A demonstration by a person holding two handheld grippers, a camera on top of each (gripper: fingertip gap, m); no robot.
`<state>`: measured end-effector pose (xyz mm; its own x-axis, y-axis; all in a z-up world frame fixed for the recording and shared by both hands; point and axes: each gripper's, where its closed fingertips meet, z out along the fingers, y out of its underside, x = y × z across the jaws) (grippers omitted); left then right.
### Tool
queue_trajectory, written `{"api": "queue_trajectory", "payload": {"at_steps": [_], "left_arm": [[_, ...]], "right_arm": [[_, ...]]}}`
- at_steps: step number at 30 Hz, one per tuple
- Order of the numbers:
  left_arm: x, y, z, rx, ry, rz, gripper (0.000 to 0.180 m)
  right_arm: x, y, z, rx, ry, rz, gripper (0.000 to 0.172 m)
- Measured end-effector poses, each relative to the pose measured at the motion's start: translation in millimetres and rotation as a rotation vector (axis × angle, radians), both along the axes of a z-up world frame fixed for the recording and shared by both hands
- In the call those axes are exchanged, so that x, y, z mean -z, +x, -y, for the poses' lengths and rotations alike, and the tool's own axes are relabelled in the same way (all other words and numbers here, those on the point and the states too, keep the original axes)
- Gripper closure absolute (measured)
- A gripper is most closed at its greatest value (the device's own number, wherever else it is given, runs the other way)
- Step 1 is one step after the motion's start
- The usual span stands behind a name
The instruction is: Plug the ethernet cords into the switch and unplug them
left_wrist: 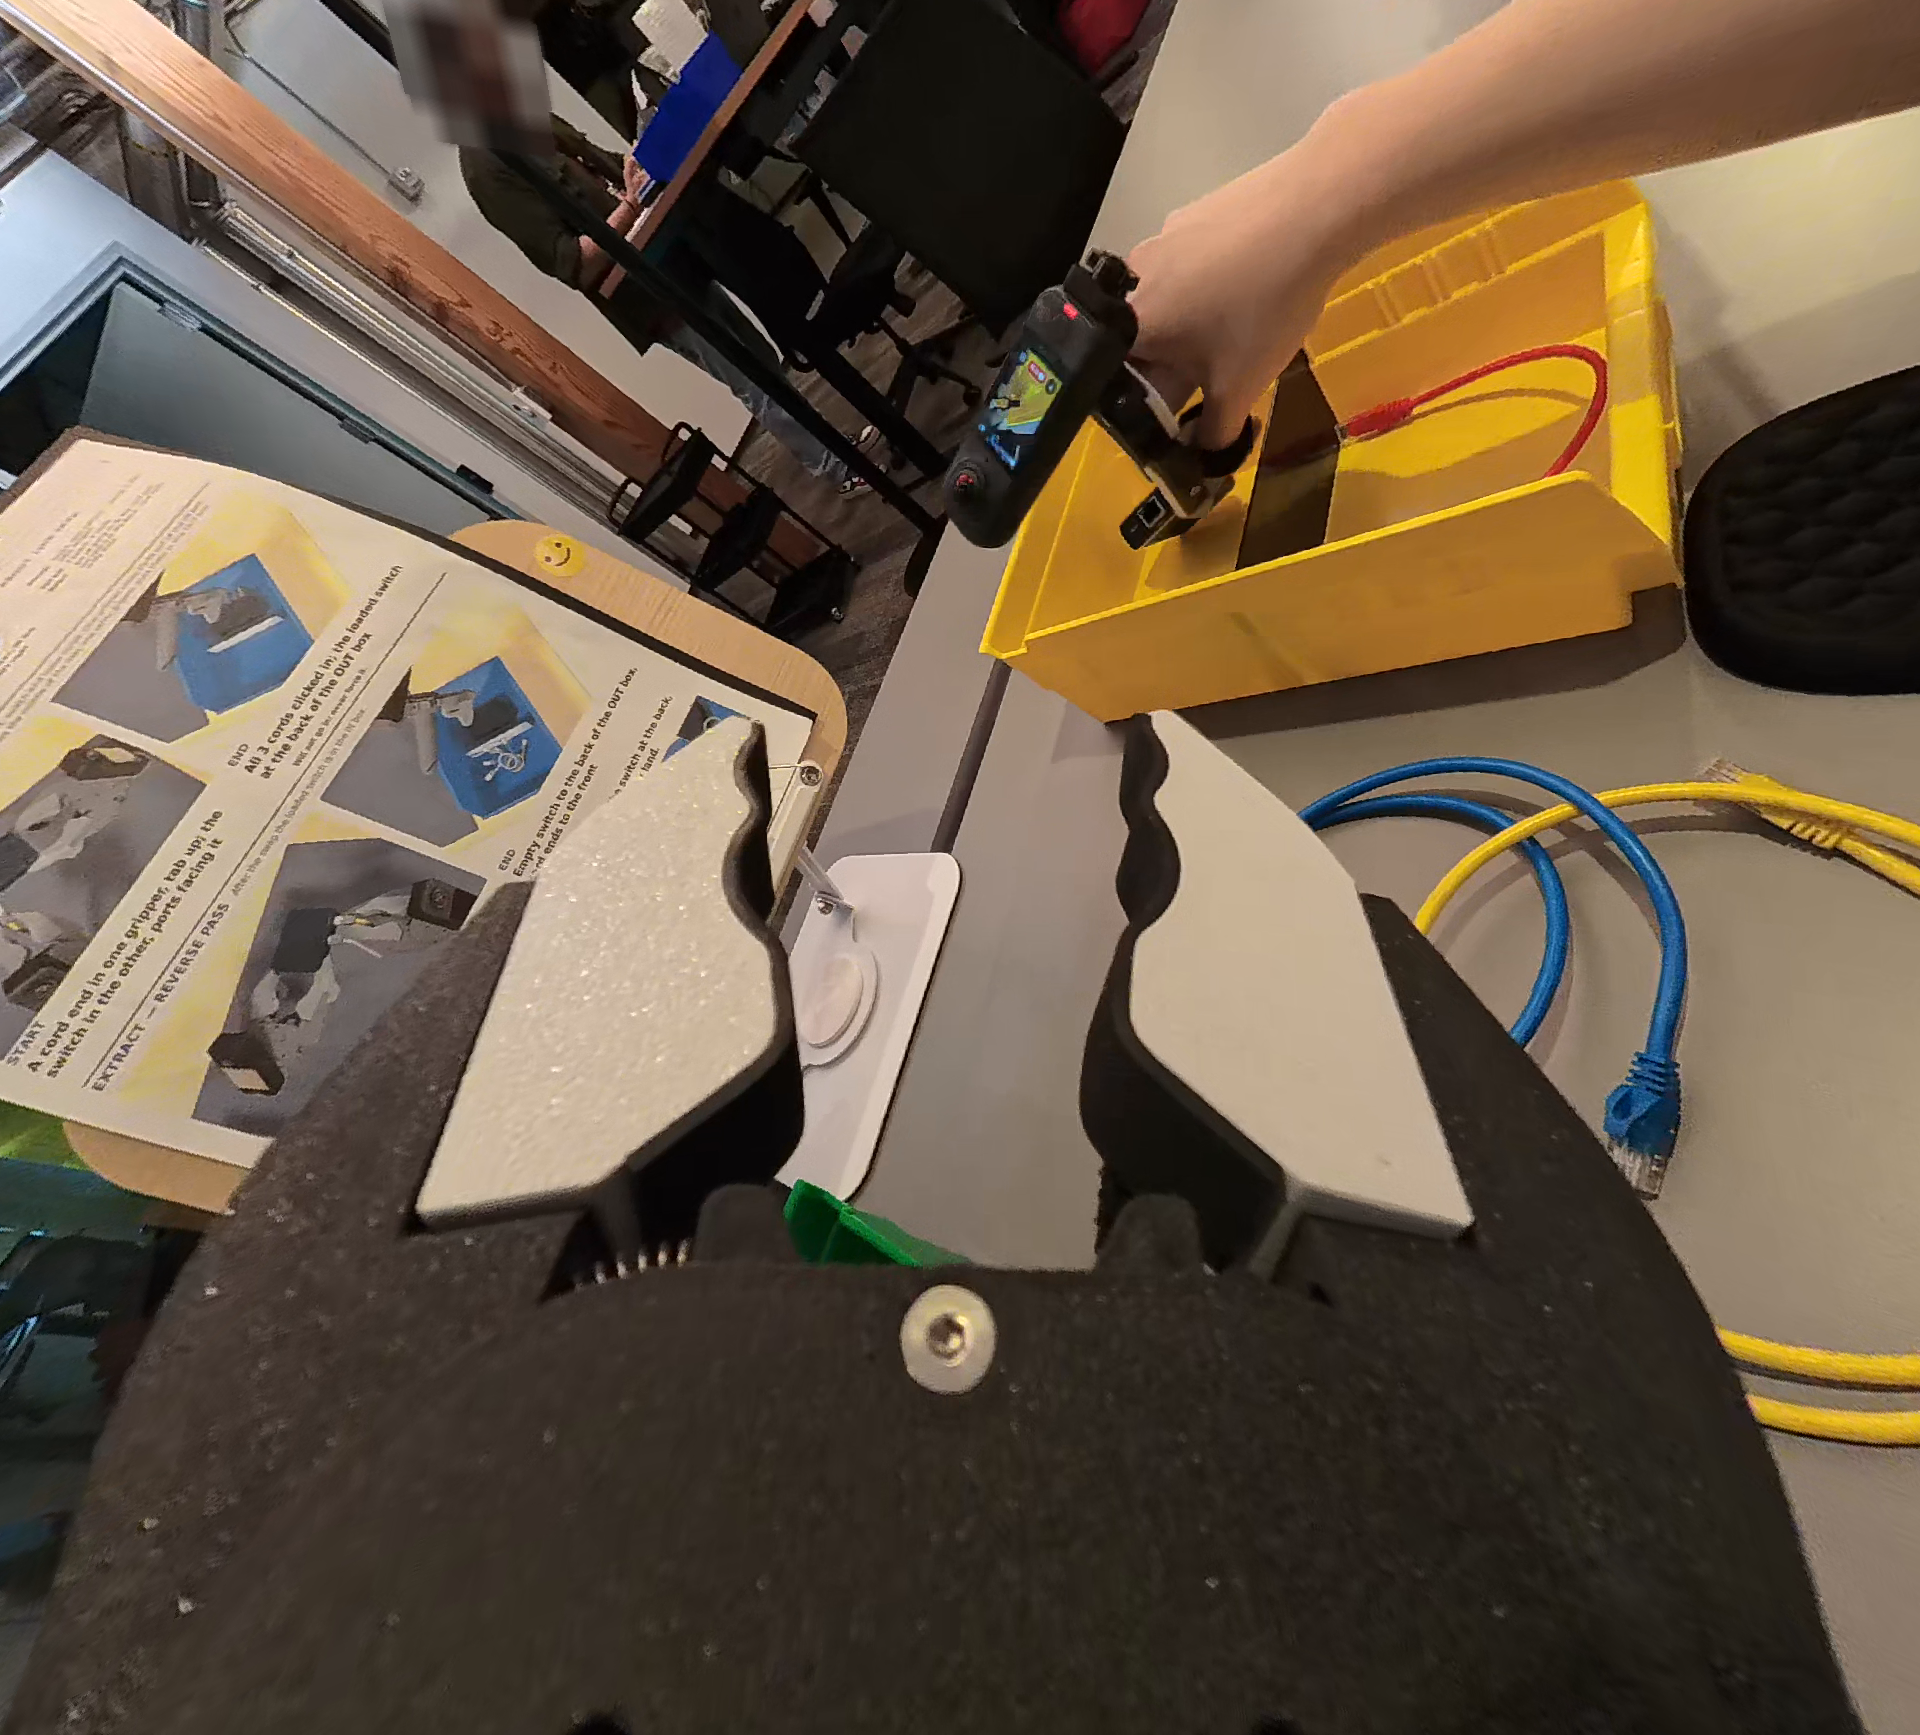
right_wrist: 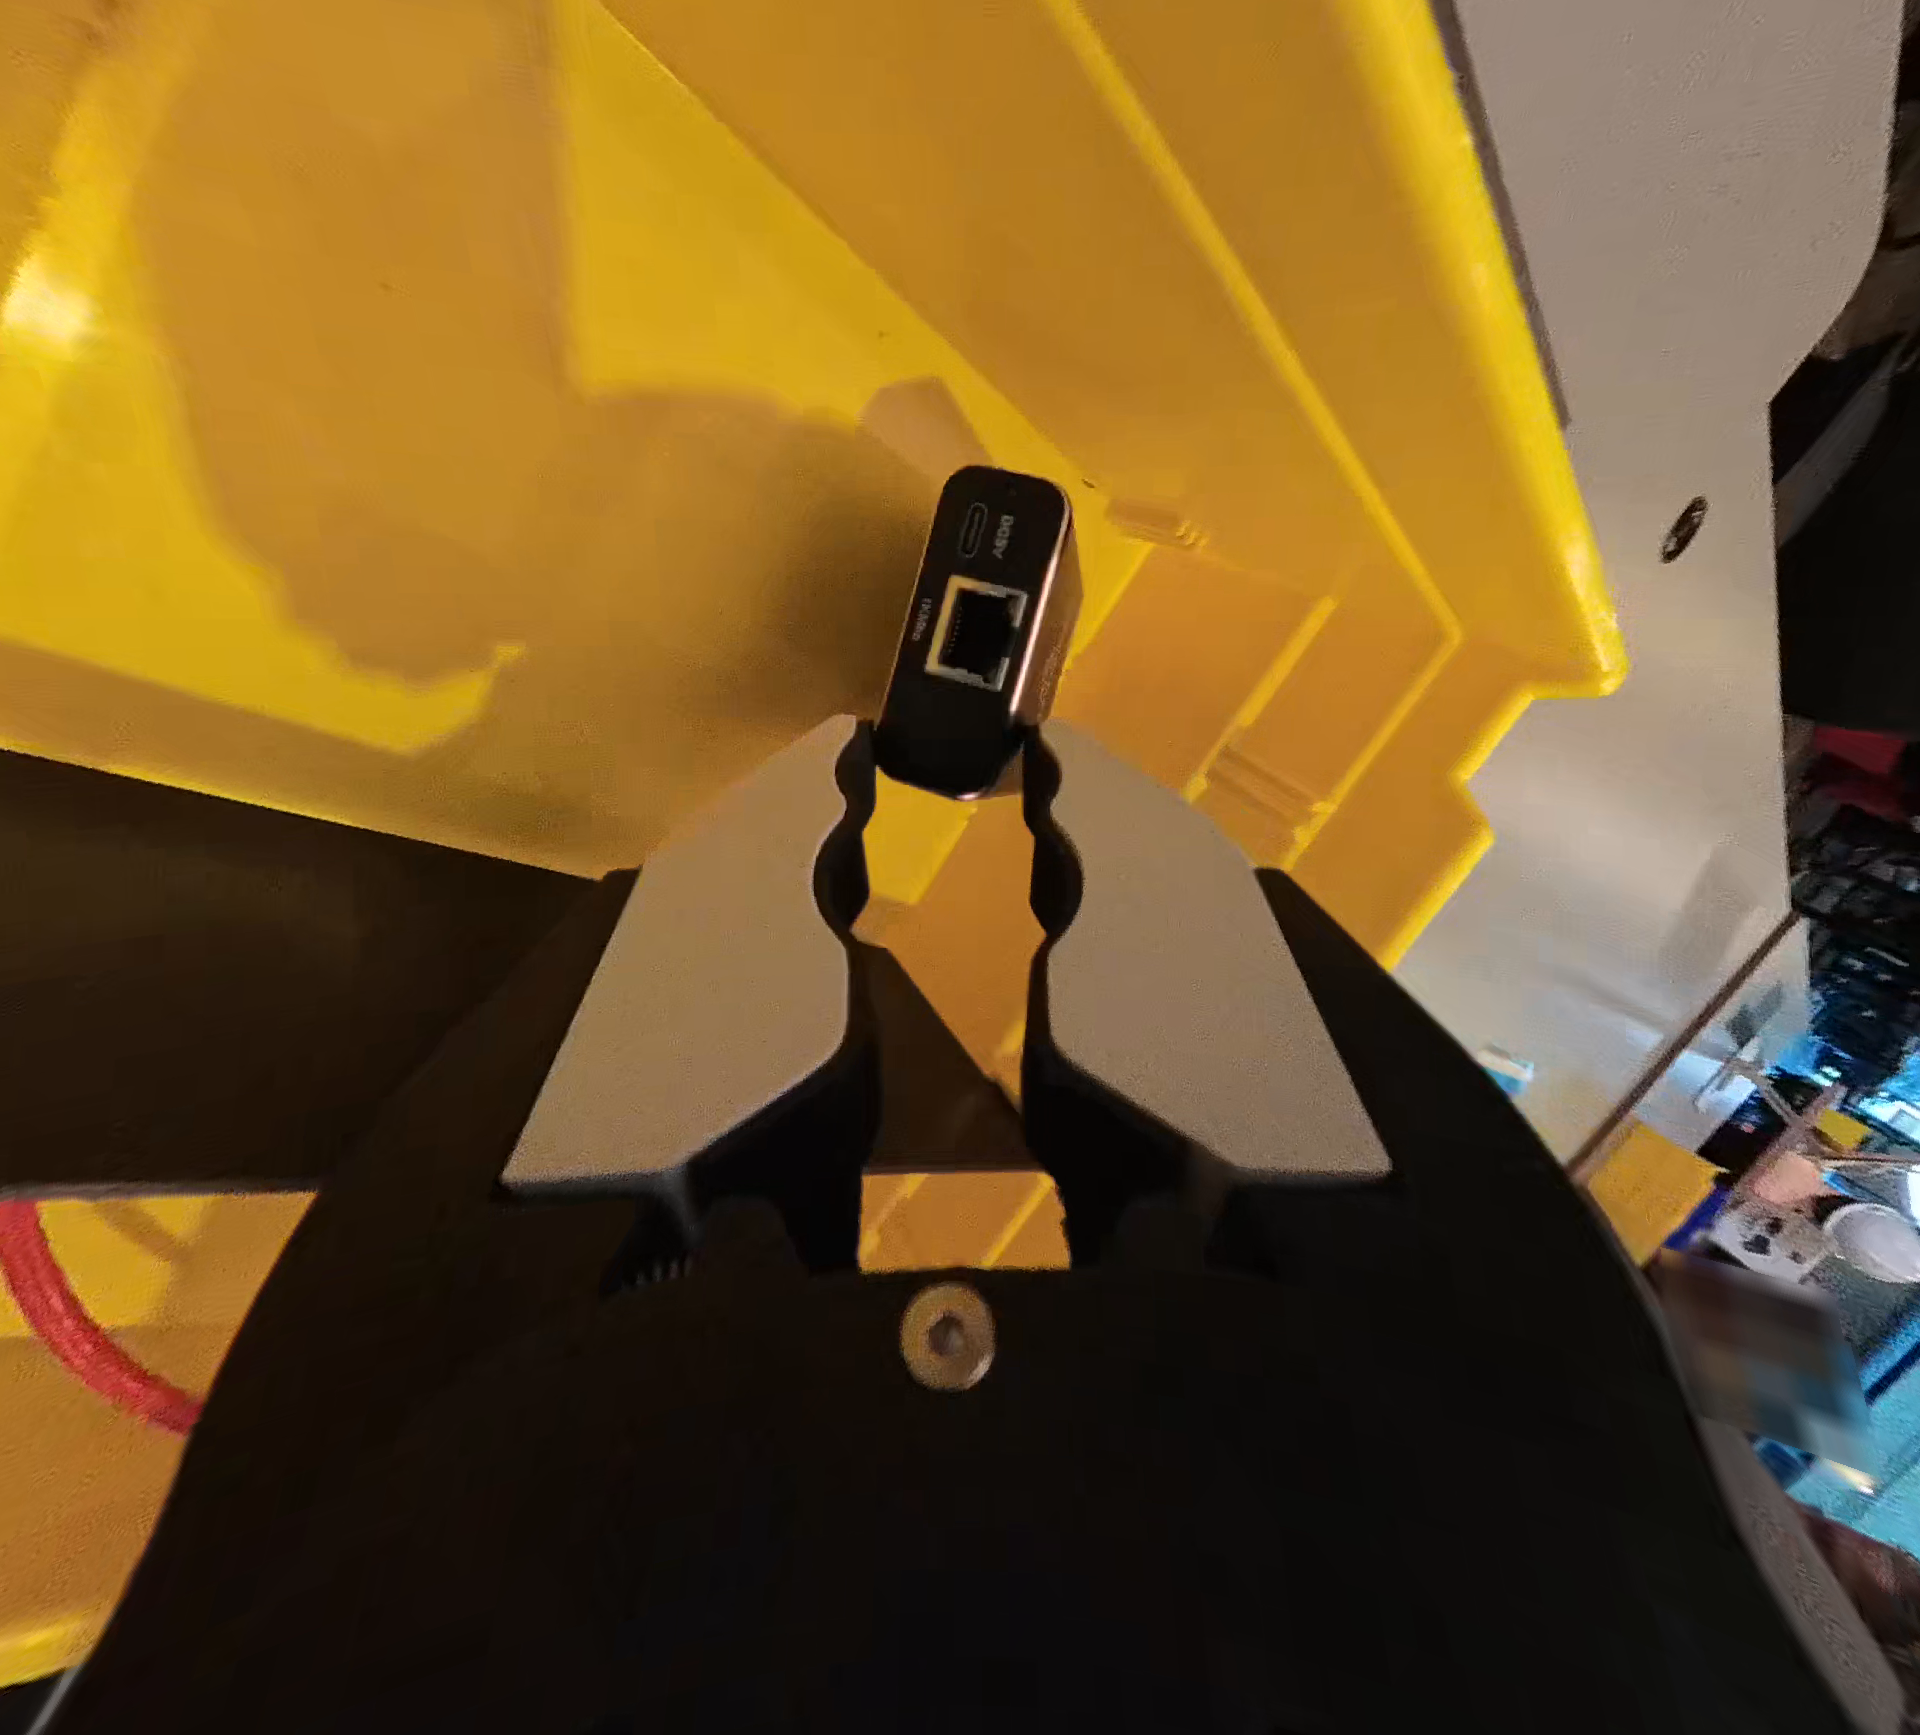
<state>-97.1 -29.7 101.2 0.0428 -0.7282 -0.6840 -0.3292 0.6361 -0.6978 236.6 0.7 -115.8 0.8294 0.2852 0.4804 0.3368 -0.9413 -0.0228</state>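
Because my left gripper (left_wrist: 945, 802) has nothing to hold yet, I keep its jaws spread over the table (left_wrist: 1039, 1010), the blue cord (left_wrist: 1621, 979) and yellow cord (left_wrist: 1766, 802) lying just right of them. Farther ahead, my right gripper (right_wrist: 948, 755) pinches the black switch (right_wrist: 971, 625) by its lower end inside the yellow bin (left_wrist: 1351, 594), port facing back, ready for a plug.

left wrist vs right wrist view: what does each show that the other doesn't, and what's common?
Left wrist only: its own open, empty left gripper, the blue cord and yellow cord on the grey table, the instruction sheet, a black mesh pad.

Right wrist only: the switch's port face close up, both pads pressing its lower end.

Both: right gripper, black switch, yellow bin, red cord.
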Motion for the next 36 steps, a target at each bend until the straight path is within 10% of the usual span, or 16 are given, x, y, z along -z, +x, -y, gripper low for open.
{"api": "queue_trajectory", "payload": {"at_steps": [9,15,25,29,36], "left_arm": [[-3.9,-4.0,0.7,-0.008,0.014,0.008,0.116],[-9.1,-7.6,0.7,-0.002,0.010,0.029,0.117],[-9.6,-11.3,-7.9,-0.022,0.010,0.032,0.117],[-13.6,-18.4,-13.7,-0.040,0.021,0.036,0.117],[-25.3,-32.6,-12.3,-0.032,0.010,0.072,0.120]], "right_arm": [[22.9,-26.4,-0.7,0.157,0.004,-0.338,0.144],[-30.6,-43.9,-17.8,0.248,0.306,-0.752,0.147],[-138.1,-179.7,29.5,-0.380,0.727,-0.655,0.130],[-109.9,-276.6,57.8,-0.582,0.620,-0.789,0.130],[-8.1,-294.2,37.9,-0.359,0.326,-0.684,0.139]]}}
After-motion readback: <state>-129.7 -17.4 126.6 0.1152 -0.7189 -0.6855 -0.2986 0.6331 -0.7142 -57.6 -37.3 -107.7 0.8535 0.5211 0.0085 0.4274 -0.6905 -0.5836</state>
